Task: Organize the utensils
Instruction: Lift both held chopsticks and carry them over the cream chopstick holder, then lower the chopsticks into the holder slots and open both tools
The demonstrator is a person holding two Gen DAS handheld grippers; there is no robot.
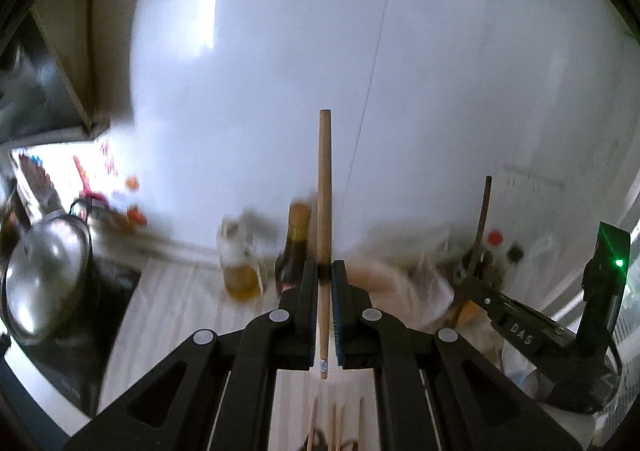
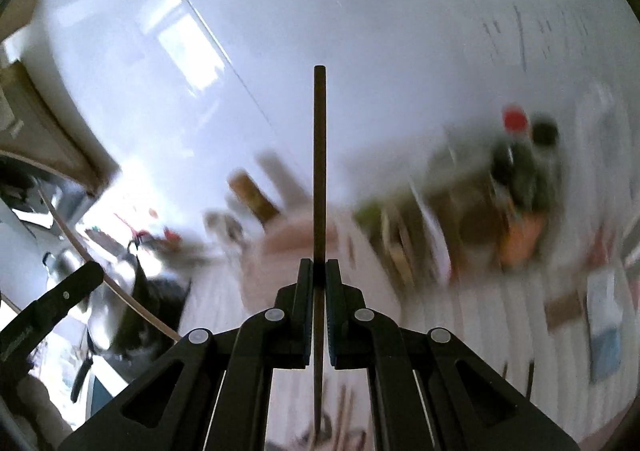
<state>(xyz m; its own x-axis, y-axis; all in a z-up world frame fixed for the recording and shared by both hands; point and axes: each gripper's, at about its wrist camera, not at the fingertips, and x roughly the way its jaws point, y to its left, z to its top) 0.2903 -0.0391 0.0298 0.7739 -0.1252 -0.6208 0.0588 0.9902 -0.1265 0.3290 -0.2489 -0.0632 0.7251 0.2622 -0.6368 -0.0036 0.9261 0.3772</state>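
My left gripper [image 1: 325, 271] is shut on a light wooden chopstick [image 1: 324, 187] that stands upright between its pads, above the counter. My right gripper [image 2: 319, 267] is shut on a dark brown chopstick [image 2: 319, 155], also upright. In the left wrist view the right gripper [image 1: 472, 283] shows at the right with its dark chopstick [image 1: 481, 223]. In the right wrist view the left gripper's finger [image 2: 60, 303] and its pale chopstick [image 2: 108, 283] show at the lower left. Several more chopsticks [image 1: 338, 427] lie on the counter below the left gripper.
A dark sauce bottle [image 1: 294, 247] and an oil jar [image 1: 240, 263] stand by the white wall. A steel pot lid [image 1: 44, 275] sits at the left. A pink container [image 2: 288, 251] and blurred bottles [image 2: 524, 167] are ahead of the right gripper.
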